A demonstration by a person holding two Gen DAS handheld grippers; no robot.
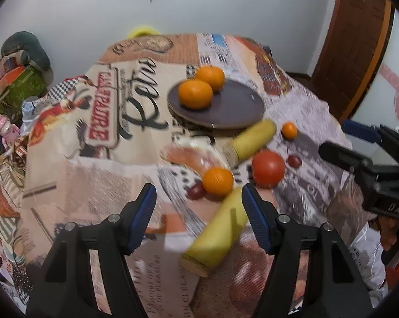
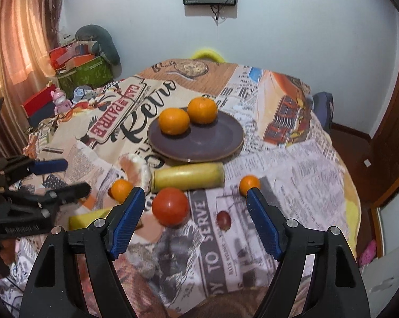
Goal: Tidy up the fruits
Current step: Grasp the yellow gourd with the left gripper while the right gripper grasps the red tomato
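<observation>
Left gripper [image 1: 198, 197], right gripper [image 2: 195, 202]: jaws wide apart, holding nothing.

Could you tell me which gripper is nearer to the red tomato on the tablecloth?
Right. The right gripper brackets the tomato; the left gripper is off to one side, over the banana.

A printed cloth [image 2: 292, 164] covers the tabletop, patterned like old newspaper in beige, grey and brown, with black script lettering and a red sign panel. The plate [image 2: 212, 140] is dull purple-brown with a paler rim, and the two mandarins [image 2: 174, 121] on it are bright orange. Two smaller orange fruits [image 2: 249, 184] lie on the cloth near its front edge. The tomato [image 2: 170, 206] is red, the grape [image 2: 223, 219] dark maroon, the cut banana piece [image 2: 187, 177] pale yellow. Both claws are black with ribbed blue pads [image 2: 263, 228]. The curtain [image 2: 16, 39] glows orange-pink.
</observation>
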